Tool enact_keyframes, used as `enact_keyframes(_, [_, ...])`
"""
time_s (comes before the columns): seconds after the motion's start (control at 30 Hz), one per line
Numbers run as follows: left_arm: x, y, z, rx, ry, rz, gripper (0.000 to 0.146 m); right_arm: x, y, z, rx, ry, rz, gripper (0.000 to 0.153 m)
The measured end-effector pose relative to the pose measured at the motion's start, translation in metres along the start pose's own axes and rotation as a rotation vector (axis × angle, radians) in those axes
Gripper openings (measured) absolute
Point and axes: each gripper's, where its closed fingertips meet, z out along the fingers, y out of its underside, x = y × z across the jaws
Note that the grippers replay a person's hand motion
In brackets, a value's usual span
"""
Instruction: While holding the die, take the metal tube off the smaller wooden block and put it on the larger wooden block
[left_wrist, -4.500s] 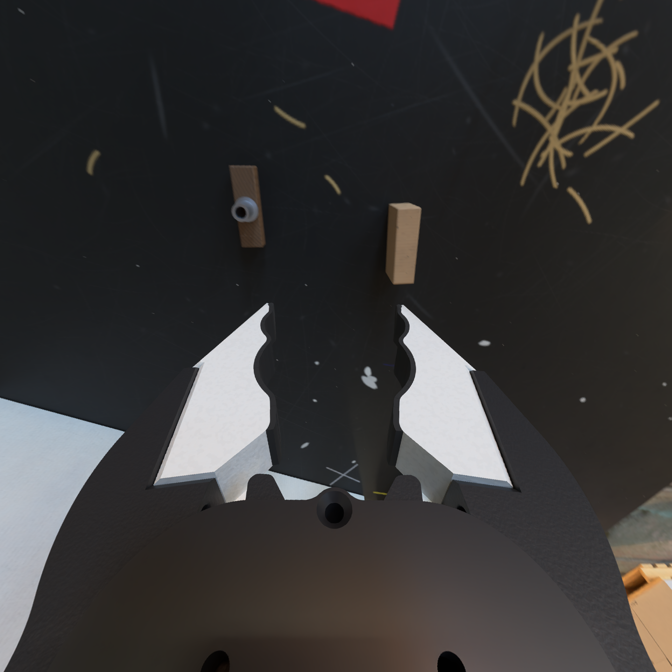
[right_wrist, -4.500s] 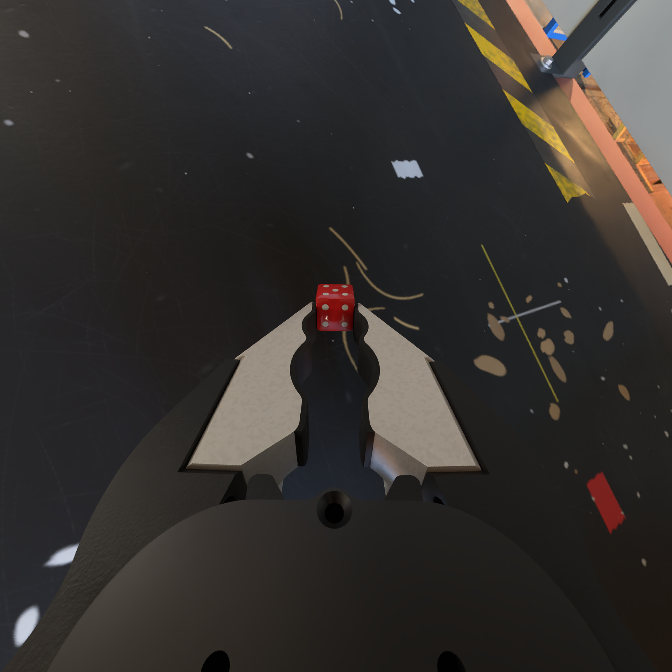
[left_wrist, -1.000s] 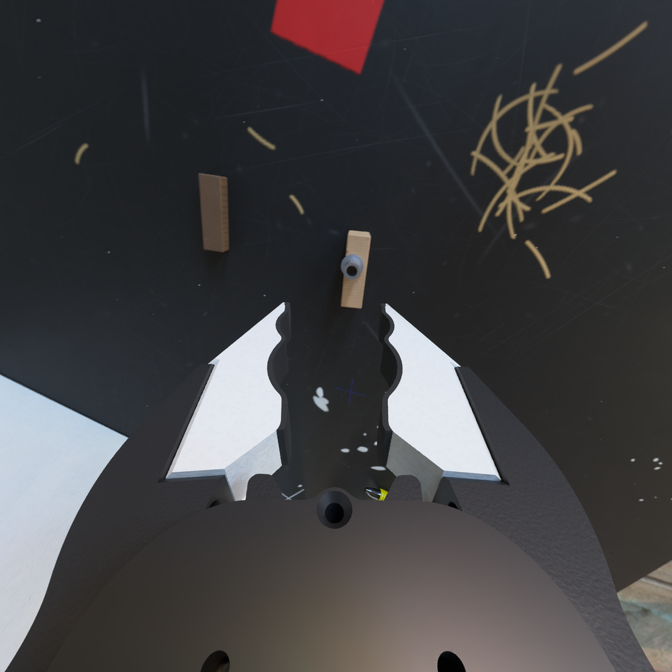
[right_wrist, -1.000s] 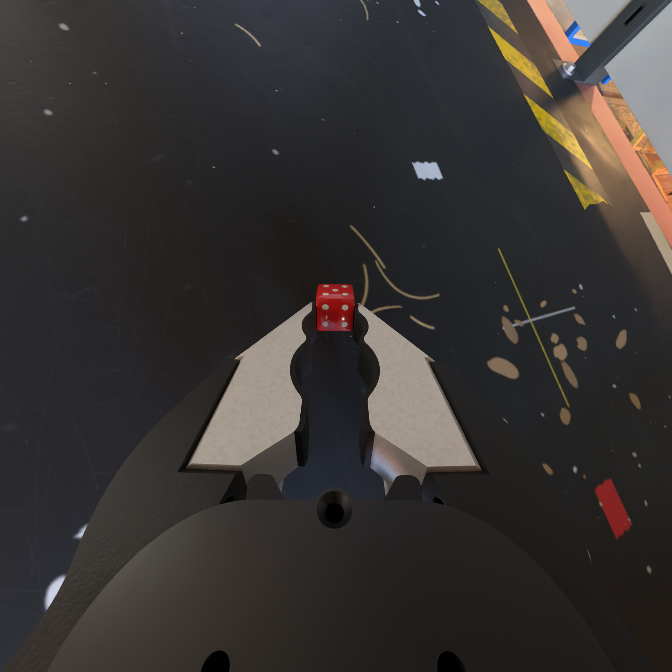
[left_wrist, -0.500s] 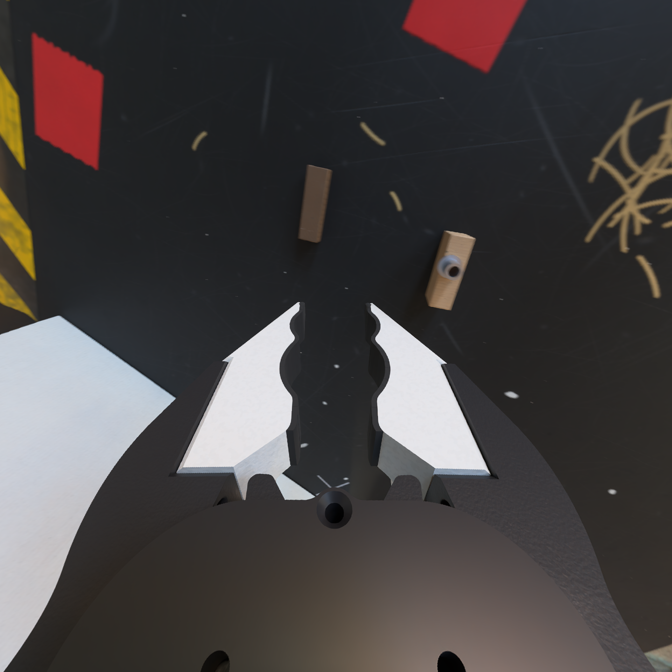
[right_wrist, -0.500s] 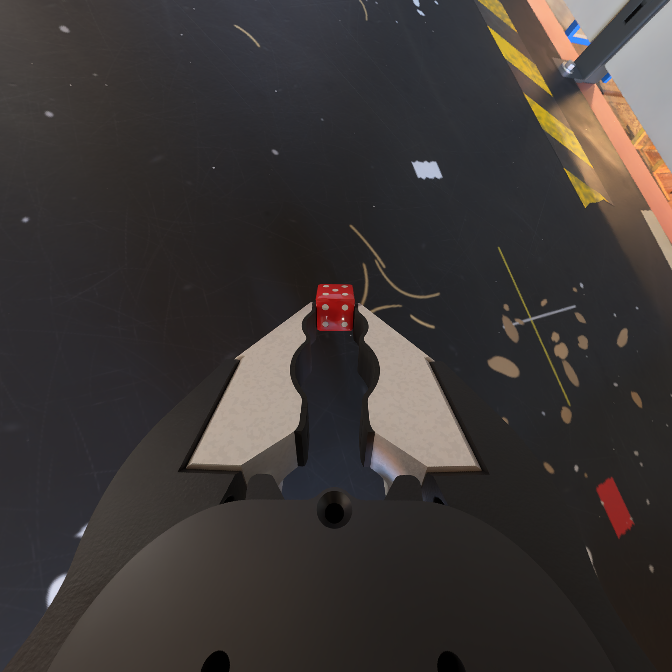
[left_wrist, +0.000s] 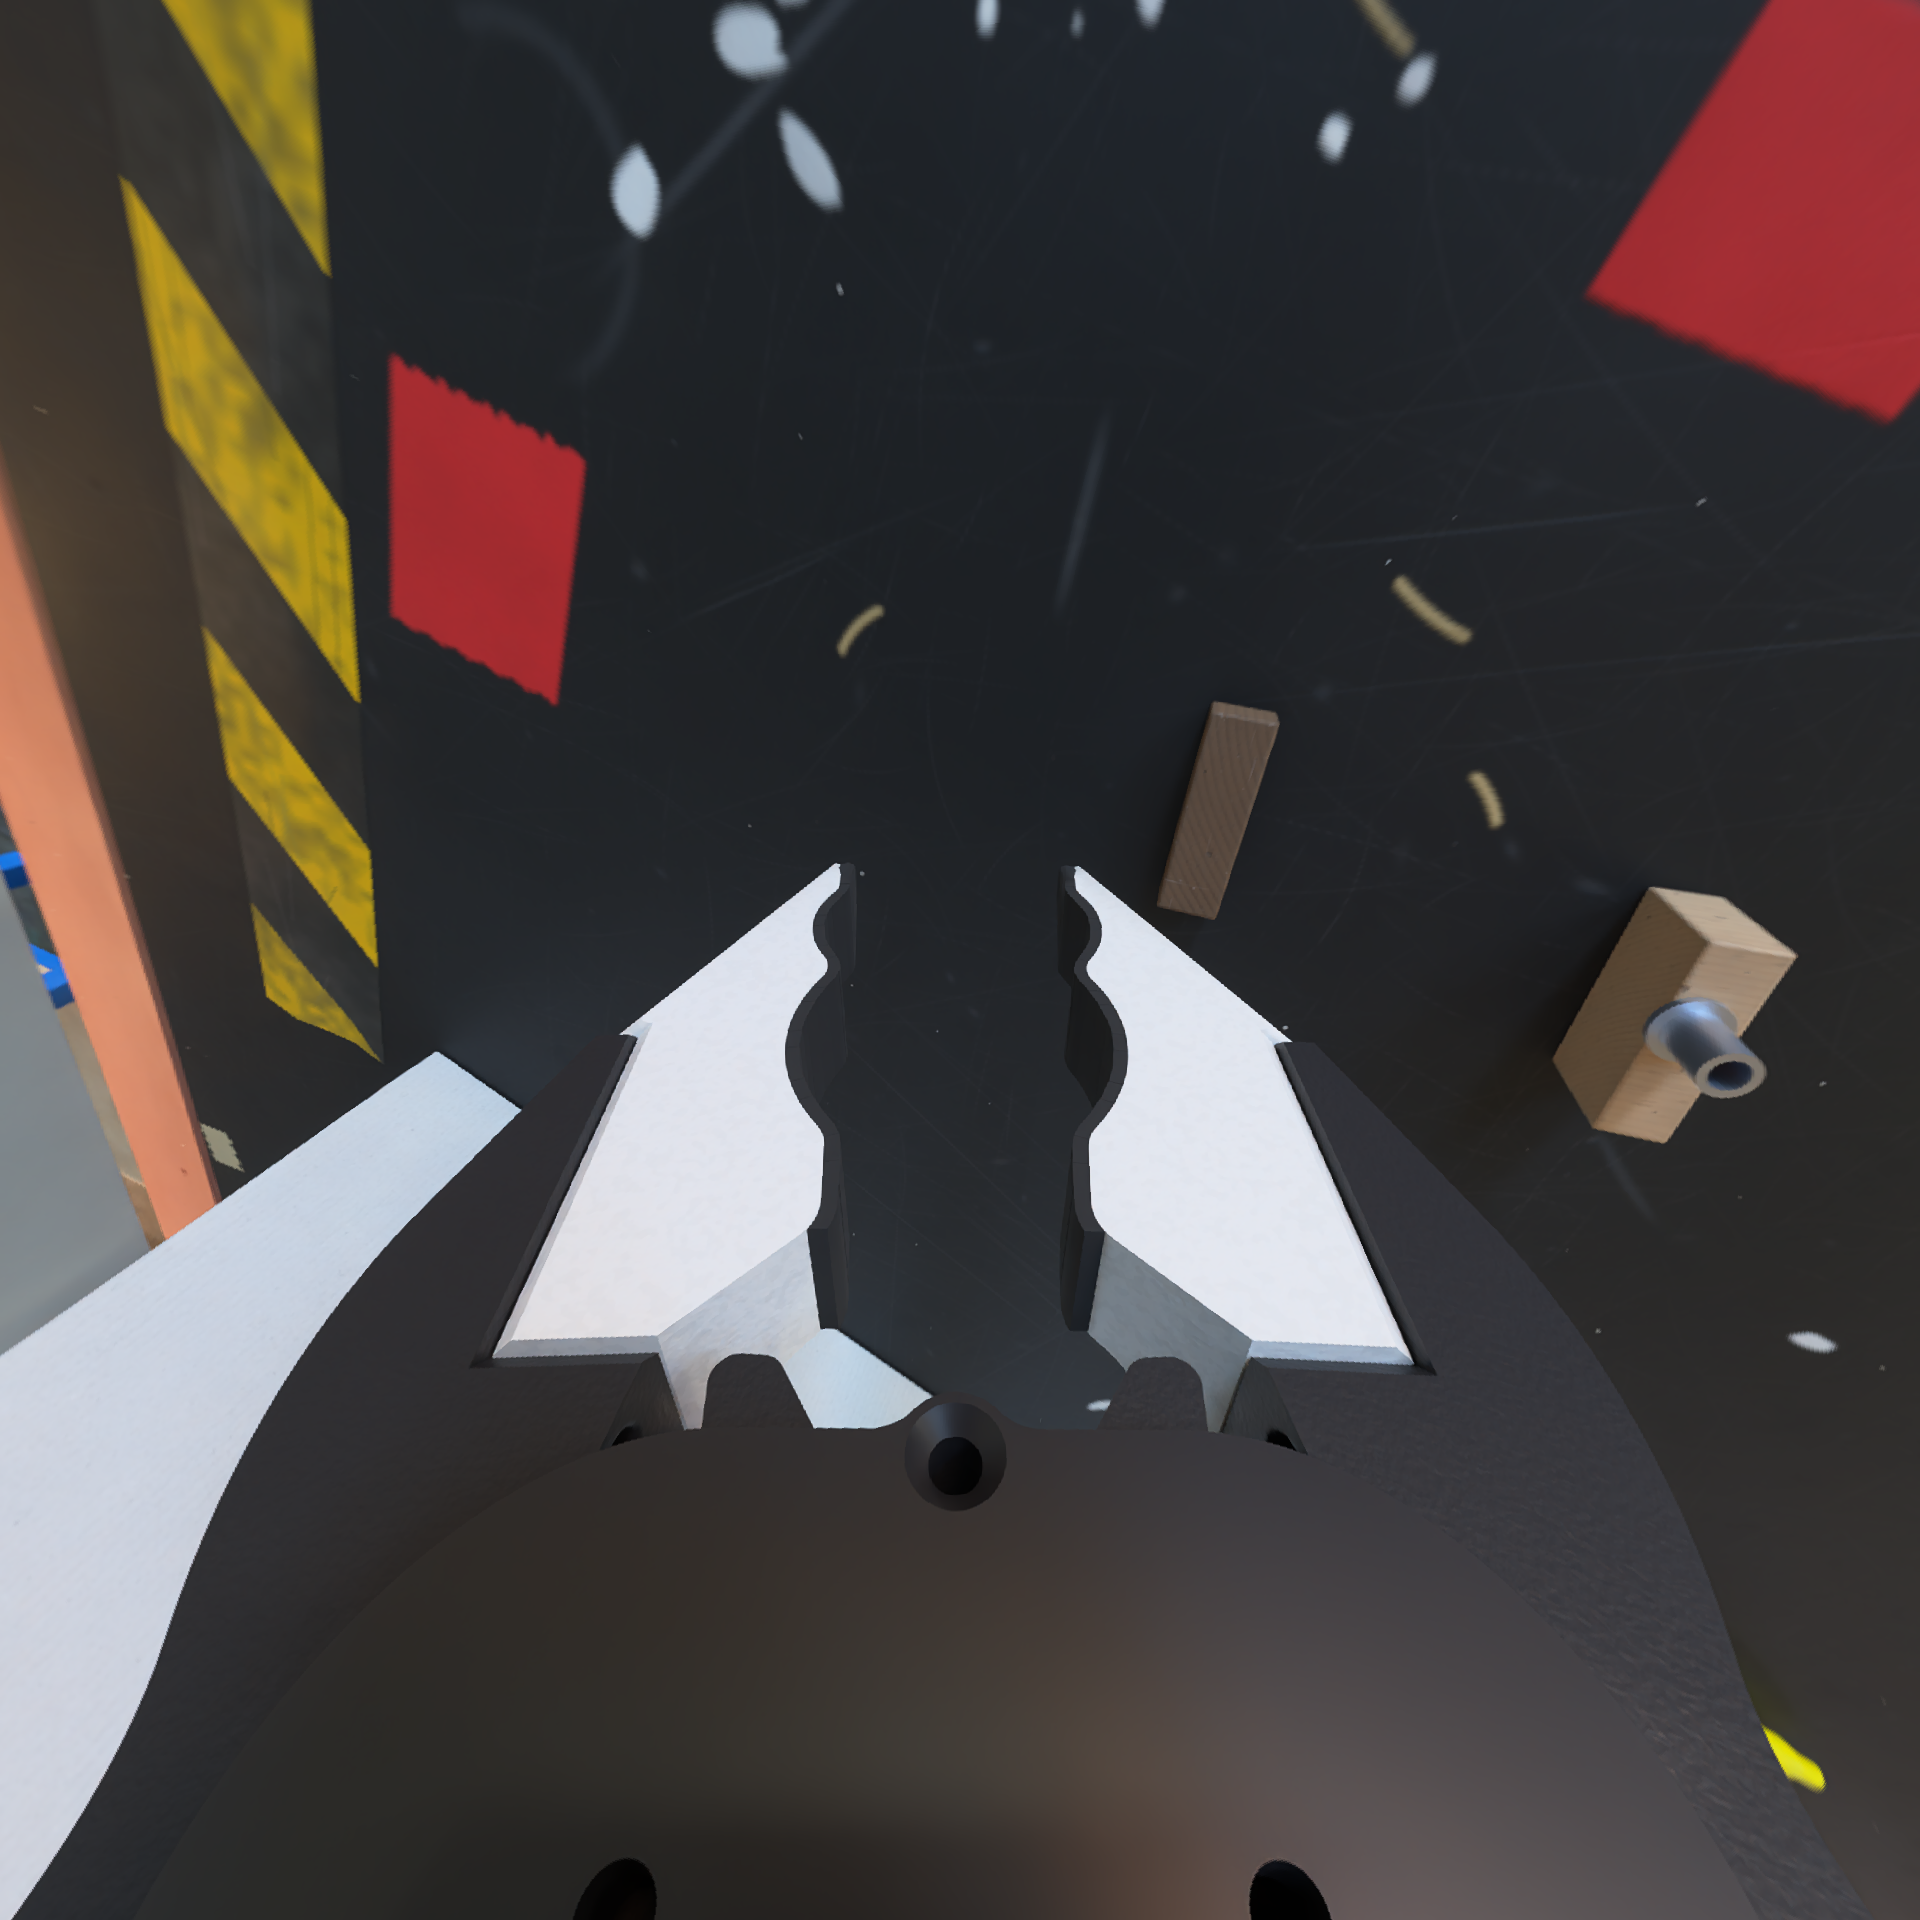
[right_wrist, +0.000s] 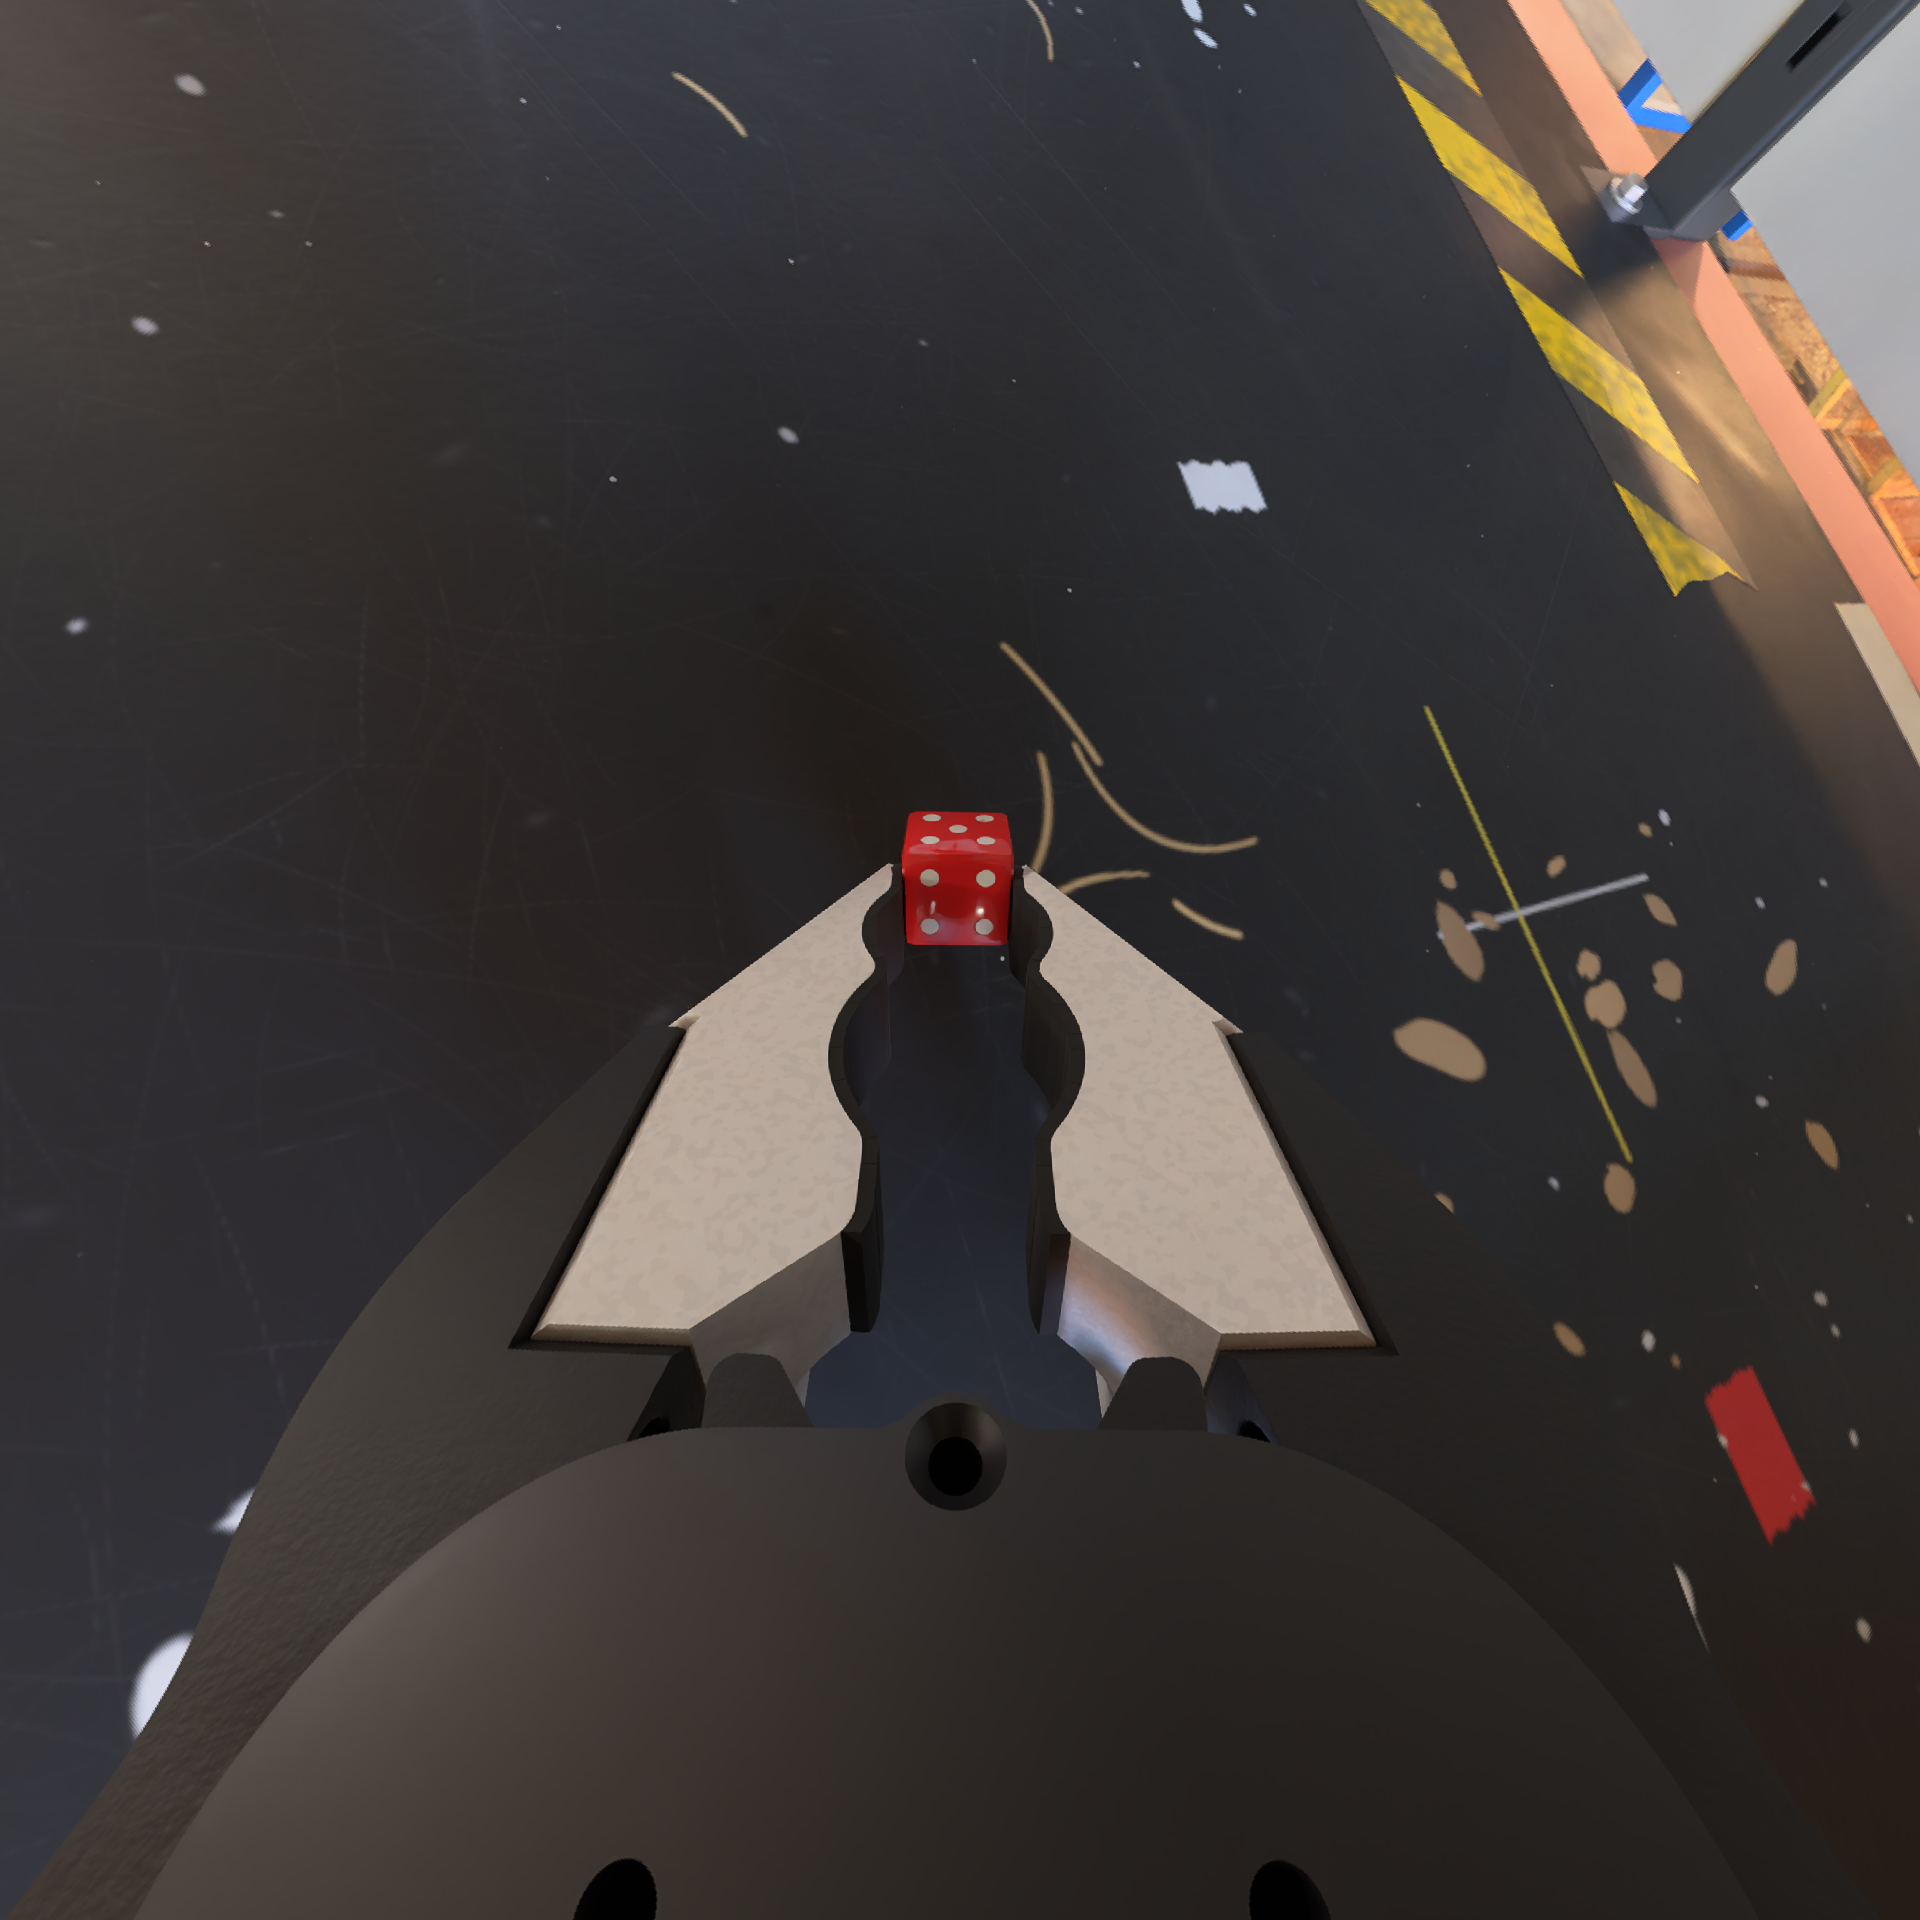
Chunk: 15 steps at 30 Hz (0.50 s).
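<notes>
The metal tube (left_wrist: 1702, 1044) now stands on the larger wooden block (left_wrist: 1671, 1013), while 4.5 s ago it was on the smaller wooden block (left_wrist: 1218, 808), which lies bare beside it. The left gripper (left_wrist: 956, 883) has moved away to the left of both blocks; its jaws are spread apart and hold nothing (they are narrower than a second ago). The right gripper (right_wrist: 956, 883) has hardly moved and keeps the red die (right_wrist: 956, 878) squeezed between its fingertips above the dark table (right_wrist: 520, 520). I judge the transfer is done; only the retreat remains.
</notes>
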Motion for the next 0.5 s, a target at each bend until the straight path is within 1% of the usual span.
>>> enact_keyframes(0.17, [0.004, 0.008, 0.012, -0.087, 0.063, 0.026, 0.033, 0.000, 0.000, 0.000, 0.001, -0.002, 0.000, 0.019])
enact_keyframes(0.23, [0.006, 0.007, 0.012, -0.083, 0.080, 0.020, 0.028, 0.000, 0.000, 0.000, 0.001, -0.003, 0.000, 0.019])
enact_keyframes(0.4, [0.017, 0.019, 0.016, -0.149, 0.158, 0.012, 0.021, -0.001, 0.000, 0.000, 0.001, -0.004, 0.001, 0.019])
enact_keyframes(0.5, [0.021, 0.019, 0.016, -0.134, 0.173, 0.011, 0.013, 0.000, 0.000, 0.000, 0.001, -0.005, 0.002, 0.019])
